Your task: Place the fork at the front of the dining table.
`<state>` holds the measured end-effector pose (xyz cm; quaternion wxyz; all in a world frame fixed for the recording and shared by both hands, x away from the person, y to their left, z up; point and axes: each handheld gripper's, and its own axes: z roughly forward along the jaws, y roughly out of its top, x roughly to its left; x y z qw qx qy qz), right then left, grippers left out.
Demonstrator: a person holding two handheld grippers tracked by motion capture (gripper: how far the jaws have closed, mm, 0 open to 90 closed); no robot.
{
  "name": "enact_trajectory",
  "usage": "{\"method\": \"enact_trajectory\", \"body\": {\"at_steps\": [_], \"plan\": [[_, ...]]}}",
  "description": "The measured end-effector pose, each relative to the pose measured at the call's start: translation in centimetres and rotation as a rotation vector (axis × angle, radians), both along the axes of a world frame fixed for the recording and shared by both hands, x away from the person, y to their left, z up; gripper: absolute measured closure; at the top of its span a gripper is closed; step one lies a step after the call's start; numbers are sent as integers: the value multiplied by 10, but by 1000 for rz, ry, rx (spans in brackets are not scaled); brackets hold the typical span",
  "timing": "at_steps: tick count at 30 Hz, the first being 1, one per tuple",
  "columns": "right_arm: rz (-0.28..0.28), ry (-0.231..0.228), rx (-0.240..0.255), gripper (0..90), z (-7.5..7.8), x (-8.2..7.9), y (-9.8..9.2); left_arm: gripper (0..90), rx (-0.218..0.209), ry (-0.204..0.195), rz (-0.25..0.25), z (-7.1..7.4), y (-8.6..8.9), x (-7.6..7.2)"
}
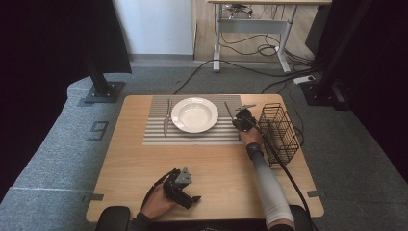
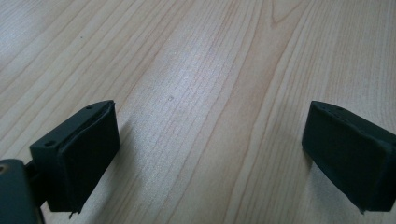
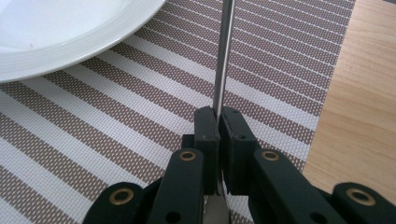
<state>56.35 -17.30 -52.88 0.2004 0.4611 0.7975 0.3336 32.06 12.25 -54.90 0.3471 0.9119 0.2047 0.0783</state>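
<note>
plate white | placemat grey-white striped | basket black

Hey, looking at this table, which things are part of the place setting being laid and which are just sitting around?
Part of the job:
- striped placemat
- white plate
- utensil left of the plate
- thin metal utensil clamped in the right tongs
- black wire basket

Just around:
- left tongs, open over bare wood
- far desk and its floor cables
</note>
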Motion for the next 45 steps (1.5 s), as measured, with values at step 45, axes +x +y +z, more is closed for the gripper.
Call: {"method": "enact_trajectory", "body": {"at_steps": [45], "plan": [[1,8,-75,496,9,-22,10,52,0,0,-4,0,1,-1]]}}
